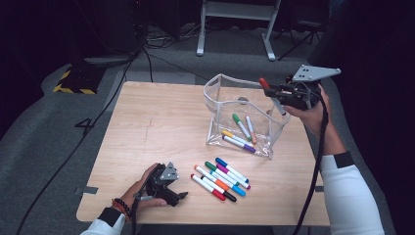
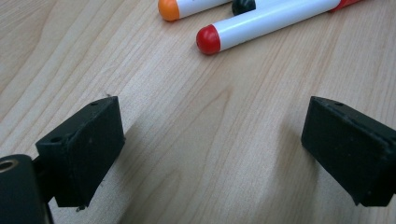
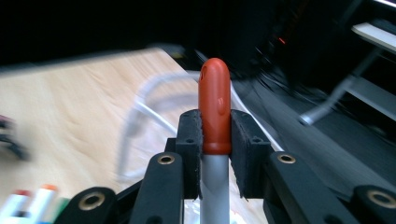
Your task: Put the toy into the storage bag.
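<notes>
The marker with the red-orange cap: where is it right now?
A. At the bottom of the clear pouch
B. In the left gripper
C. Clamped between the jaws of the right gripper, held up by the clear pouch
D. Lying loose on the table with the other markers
C: the right gripper pinches the red-orange-capped marker just below its cap, lifted at the rim of the clear pouch.

Four markers (image 1: pixel 240 131) in one clear pouch (image 1: pixel 215 93); six markers (image 1: pixel 221 178) on table (image 1: pixel 147 122); one in claw (image 1: pixel 272 92)

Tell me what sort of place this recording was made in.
Probably a lab or studio: a light wooden table on grey carpet, black cables trailing across it, and a white metal stand behind.
</notes>
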Tool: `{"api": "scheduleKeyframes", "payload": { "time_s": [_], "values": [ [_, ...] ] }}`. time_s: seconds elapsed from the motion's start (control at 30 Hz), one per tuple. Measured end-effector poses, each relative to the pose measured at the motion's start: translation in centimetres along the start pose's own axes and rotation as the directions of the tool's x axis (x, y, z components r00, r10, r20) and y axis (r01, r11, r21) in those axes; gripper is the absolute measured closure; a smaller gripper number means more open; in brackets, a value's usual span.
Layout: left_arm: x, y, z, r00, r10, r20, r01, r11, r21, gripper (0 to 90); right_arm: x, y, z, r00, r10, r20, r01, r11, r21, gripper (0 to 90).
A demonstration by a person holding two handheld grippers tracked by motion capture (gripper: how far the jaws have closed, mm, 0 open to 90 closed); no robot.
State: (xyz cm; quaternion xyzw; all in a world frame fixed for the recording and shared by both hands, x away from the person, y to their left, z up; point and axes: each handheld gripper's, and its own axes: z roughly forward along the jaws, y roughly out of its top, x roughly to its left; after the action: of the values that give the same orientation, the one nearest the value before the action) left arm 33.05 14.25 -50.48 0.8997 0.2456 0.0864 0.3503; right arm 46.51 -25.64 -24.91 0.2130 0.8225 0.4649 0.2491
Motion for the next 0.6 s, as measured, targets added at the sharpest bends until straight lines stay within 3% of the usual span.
{"api": "scheduleKeyframes", "payload": {
  "time_s": [0.03, 0.2, 0.3, 0.33, 0.47, 0.6],
  "values": [
    [0.0, 0.0, 0.0, 1.0, 0.0, 0.0, 0.0, 1.0, 0.0, 6.1, -0.3, -0.1, 0.6, 0.9998, -0.006, 0.02, 0.005, 1.0, 0.025, 74.7],
    [0.0, 0.0, 0.0, 1.0, -0.001, 0.0, 0.001, 1.0, 0.0, 6.2, -1.4, -1.3, 3.4, 0.9992, 0.033, 0.023, -0.035, 0.994, 0.102, 74.7],
    [0.0, 0.0, 0.0, 1.0, 0.0, 0.0, 0.0, 1.0, 0.0, 6.2, -1.7, -1.7, 4.5, 0.9989, 0.028, 0.037, -0.033, 0.988, 0.15, 74.7],
    [0.0, 0.0, 0.0, 1.0, 0.001, 0.0, -0.001, 1.0, 0.0, 6.1, -2.1, -2.3, 5.4, 0.998, 0.029, 0.056, -0.04, 0.978, 0.203, 74.7],
    [0.0, 0.0, 0.0, 1.0, 0.004, 0.002, -0.004, 1.0, -0.002, 6.1, -2.3, -2.9, 6.6, 0.9988, 0.041, 0.028, -0.047, 0.96, 0.275, 74.7],
    [0.0, 0.0, 0.0, 1.0, 0.004, 0.002, -0.004, 1.0, -0.002, 6.1, -2.0, -3.3, 7.9, 0.9993, 0.036, 0.01, -0.037, 0.925, 0.377, 74.7]
  ]
}}
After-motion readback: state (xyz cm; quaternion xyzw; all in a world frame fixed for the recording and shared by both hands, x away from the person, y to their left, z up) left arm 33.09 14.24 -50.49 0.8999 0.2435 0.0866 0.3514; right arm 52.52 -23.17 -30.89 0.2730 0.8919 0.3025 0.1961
